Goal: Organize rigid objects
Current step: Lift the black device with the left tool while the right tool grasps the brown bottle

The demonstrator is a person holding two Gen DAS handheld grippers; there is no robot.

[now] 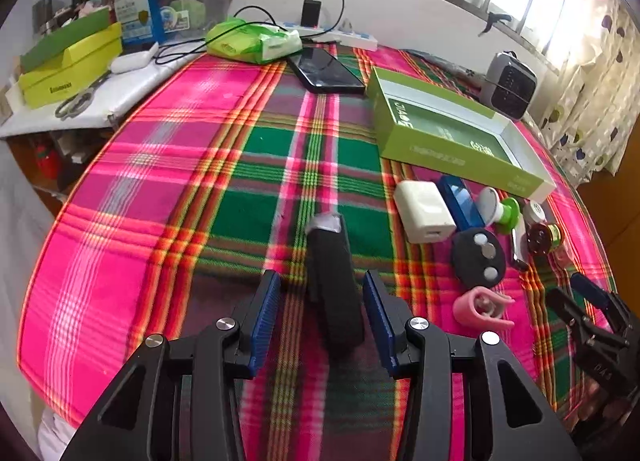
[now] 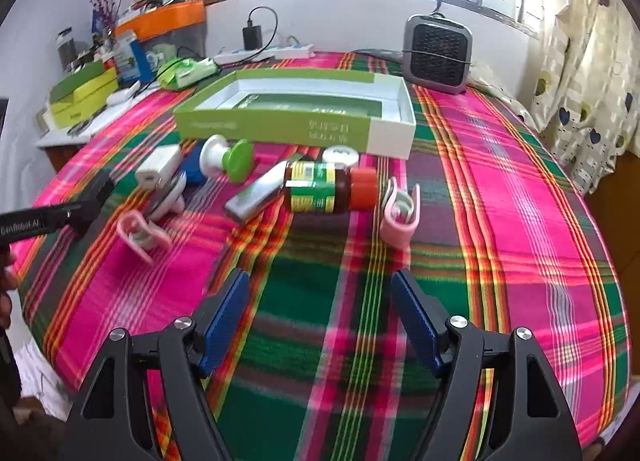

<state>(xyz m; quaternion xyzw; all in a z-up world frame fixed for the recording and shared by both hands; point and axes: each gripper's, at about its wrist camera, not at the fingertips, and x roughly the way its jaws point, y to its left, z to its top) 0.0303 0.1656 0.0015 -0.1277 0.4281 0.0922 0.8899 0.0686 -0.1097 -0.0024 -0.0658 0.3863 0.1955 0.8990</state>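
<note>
**Op:** Black block [image 1: 334, 285] sits lengthwise between my left tool [image 1: 322, 311] pads, on the plaid table [image 1: 160, 181], near edge, left of the pile. Jaws spread, both pads clear of it, nothing gripped yet.

**Eng:** Right side?

**Op:** Right tool [image 2: 320, 317] also spread, holding nothing, hanging over bare cloth, near side of the brown bottle [image 2: 330, 189]. View is blurred.

**Eng:** Target?

**Op:** My guess is the green tray box [image 1: 452, 141], far right, open top. Small items are crowded along its near wall: white charger [image 1: 424, 211], blue case [image 1: 460, 201], black disc [image 1: 478, 257], pink clip [image 1: 482, 307].

**Eng:** Grip advice?

**Op:** I'd centre the block, since it looks closer to the right pad, then close across its long flanks at mid-length so it doesn't pivot. The taped far end [image 1: 325, 222] looks rounded, so I'd avoid it. Lift straight before swinging right; the disc and clip lie on that path. Keep the right tool out of the way.
</note>
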